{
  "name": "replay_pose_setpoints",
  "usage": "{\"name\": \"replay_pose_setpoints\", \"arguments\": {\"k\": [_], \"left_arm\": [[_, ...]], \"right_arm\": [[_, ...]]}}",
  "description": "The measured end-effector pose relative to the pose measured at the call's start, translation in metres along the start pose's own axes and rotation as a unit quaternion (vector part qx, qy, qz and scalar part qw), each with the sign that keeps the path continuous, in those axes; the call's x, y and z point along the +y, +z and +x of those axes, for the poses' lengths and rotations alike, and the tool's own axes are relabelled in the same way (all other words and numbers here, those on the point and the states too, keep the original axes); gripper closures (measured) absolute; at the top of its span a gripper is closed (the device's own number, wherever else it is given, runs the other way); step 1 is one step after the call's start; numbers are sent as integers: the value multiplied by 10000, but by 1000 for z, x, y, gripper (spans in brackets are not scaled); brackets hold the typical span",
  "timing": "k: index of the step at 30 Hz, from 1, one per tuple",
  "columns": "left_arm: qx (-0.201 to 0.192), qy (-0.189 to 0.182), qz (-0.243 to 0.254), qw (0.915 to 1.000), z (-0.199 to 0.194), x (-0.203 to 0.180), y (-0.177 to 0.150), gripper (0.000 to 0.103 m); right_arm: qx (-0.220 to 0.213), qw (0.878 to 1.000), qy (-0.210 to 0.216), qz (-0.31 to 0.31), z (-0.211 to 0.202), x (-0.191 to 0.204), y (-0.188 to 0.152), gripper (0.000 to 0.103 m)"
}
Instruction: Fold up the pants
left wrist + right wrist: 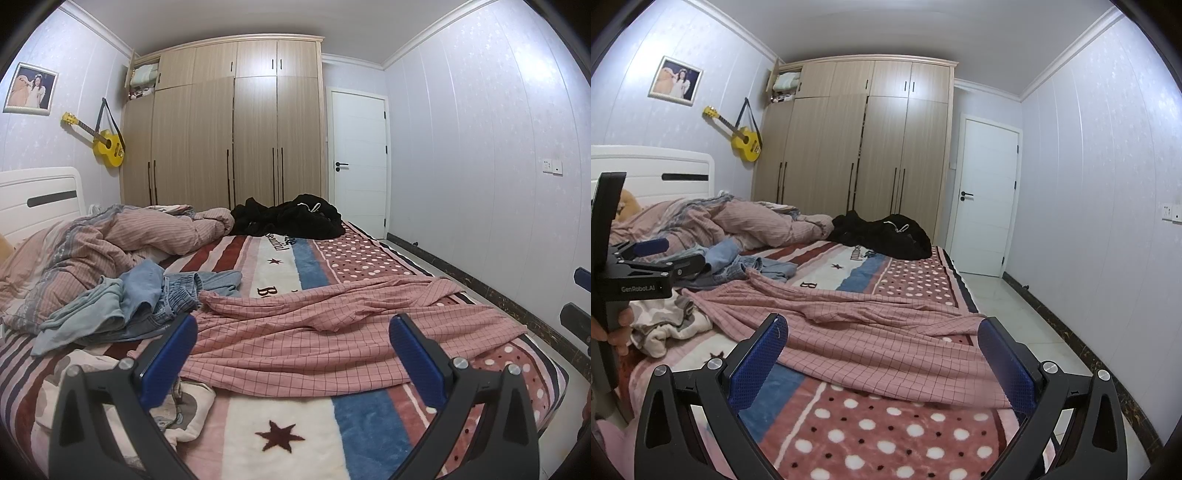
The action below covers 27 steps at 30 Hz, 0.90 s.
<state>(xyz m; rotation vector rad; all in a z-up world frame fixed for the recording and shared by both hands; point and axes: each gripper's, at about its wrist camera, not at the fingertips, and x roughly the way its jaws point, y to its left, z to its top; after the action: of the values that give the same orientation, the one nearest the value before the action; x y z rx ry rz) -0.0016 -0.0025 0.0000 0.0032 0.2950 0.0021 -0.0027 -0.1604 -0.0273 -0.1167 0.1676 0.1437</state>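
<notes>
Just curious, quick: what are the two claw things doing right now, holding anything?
Left gripper: open, holding nothing, above the pink pants.
Right gripper: open, holding nothing.

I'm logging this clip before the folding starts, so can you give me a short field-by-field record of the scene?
task item: pink checked pants spread out, wrinkled, unfolded
surface: bed blanket with stripes, stars and dots
left gripper: open, holds nothing
right gripper: open, holds nothing
other clothes: blue denim pile; black garment at the far end
fold progress: not begun
</notes>
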Motion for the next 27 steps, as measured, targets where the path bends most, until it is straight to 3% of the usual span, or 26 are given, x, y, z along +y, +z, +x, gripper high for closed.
{"name": "replay_pose_setpoints", "arguments": {"k": [27], "left_arm": [[11,-1,16,10000,1,-2,-2,1]], "right_arm": [[9,10000,9,30,-2,-2,2,0]]}}
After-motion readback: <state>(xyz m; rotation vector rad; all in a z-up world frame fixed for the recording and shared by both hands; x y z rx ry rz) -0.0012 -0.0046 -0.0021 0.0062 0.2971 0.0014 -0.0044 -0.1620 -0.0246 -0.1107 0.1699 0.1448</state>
